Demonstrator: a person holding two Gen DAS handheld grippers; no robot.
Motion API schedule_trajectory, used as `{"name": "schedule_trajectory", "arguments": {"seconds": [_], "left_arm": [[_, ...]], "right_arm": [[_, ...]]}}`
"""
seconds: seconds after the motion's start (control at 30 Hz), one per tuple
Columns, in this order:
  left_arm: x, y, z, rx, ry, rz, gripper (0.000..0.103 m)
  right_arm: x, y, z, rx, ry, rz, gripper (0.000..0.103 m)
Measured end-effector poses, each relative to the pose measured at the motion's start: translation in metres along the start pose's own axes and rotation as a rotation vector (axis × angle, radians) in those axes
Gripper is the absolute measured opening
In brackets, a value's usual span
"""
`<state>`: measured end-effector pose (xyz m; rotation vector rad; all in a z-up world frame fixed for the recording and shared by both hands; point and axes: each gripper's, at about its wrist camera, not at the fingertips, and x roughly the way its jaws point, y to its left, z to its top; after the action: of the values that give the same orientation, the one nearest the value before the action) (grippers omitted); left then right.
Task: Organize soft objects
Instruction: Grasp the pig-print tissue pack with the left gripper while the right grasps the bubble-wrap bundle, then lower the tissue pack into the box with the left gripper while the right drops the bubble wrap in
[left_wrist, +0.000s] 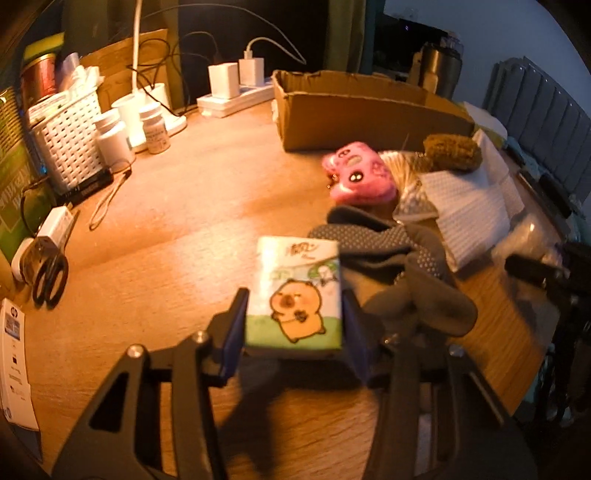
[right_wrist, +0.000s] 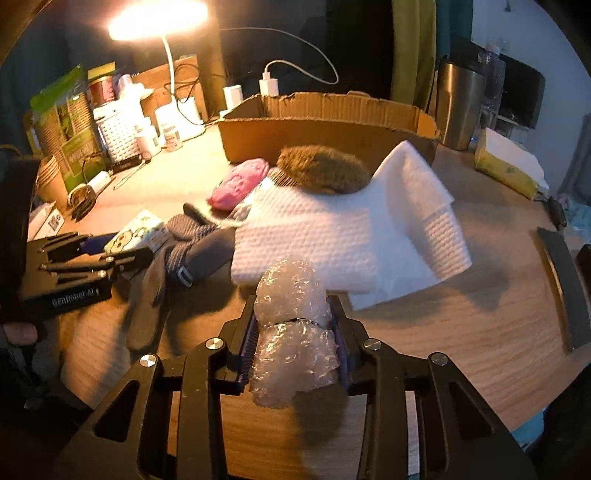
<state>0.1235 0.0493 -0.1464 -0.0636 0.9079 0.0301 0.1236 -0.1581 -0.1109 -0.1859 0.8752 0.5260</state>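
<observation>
My left gripper (left_wrist: 295, 314) is shut on a tissue pack (left_wrist: 297, 295) printed with a cartoon capybara, held just above the wooden desk; it also shows in the right wrist view (right_wrist: 136, 232). My right gripper (right_wrist: 295, 325) is shut on a roll of bubble wrap (right_wrist: 293, 332). Grey dotted gloves (left_wrist: 391, 258) lie just right of the tissue pack. A pink plush (left_wrist: 358, 173), a brown furry toy (right_wrist: 323, 168) and folded white paper towels (right_wrist: 332, 236) lie in front of an open cardboard box (right_wrist: 325, 125).
A white basket (left_wrist: 68, 136), pill bottles (left_wrist: 155, 127), a lamp base and a power strip (left_wrist: 236, 98) crowd the back left. Scissors (left_wrist: 50, 277) lie at the left edge. A steel tumbler (right_wrist: 460, 103) and a yellow tissue box (right_wrist: 506, 166) stand at the right.
</observation>
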Motion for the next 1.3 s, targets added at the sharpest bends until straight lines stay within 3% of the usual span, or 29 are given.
{"name": "schedule_trajectory", "arguments": {"seconds": [0.17,0.73,1.3], "left_arm": [[-0.001,0.004,0.007,-0.035,0.001,-0.037,0.047],[-0.058,-0.017,0.072,-0.077,-0.194,-0.08,0.047],[-0.065,-0.056,0.129,-0.059,-0.29,-0.114,0.047]], "right_arm": [[-0.002,-0.009,0.01,0.009,-0.009,0.008,0.037],[-0.037,-0.036,0.065,-0.014,-0.149,0.038,0.037],[-0.048,-0.076,0.112,-0.044,-0.28,0.05,0.037]]}}
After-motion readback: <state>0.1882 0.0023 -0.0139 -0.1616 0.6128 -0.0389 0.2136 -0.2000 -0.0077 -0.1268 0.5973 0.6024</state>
